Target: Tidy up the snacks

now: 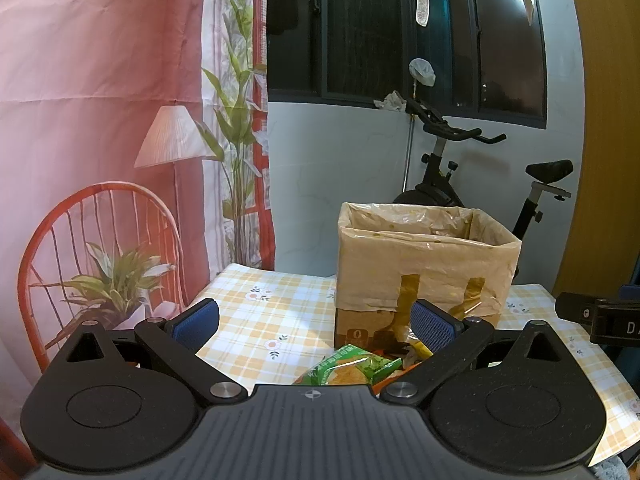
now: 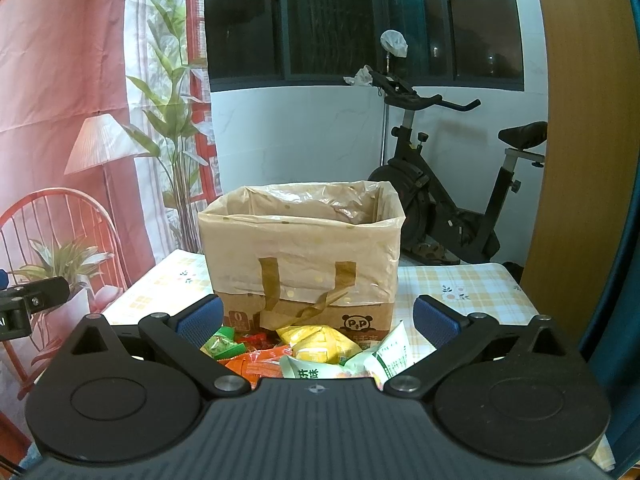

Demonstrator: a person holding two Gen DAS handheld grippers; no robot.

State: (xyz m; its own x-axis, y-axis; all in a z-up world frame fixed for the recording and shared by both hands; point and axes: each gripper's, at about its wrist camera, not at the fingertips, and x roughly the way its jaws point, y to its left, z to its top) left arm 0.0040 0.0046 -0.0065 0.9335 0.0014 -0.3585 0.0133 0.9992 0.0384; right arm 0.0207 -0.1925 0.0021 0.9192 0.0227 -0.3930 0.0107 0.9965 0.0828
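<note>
Snack packets heaped on the checked tablecloth, touching the front of a plastic-lined cardboard box, left gripper wide open holding nothing, right gripper wide open above the heap, exercise bike behind.

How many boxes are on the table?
1. The cardboard box, lined with a plastic bag, stands on the checked table, just behind the pile of snack packets. Nothing else box-like shows.
</note>
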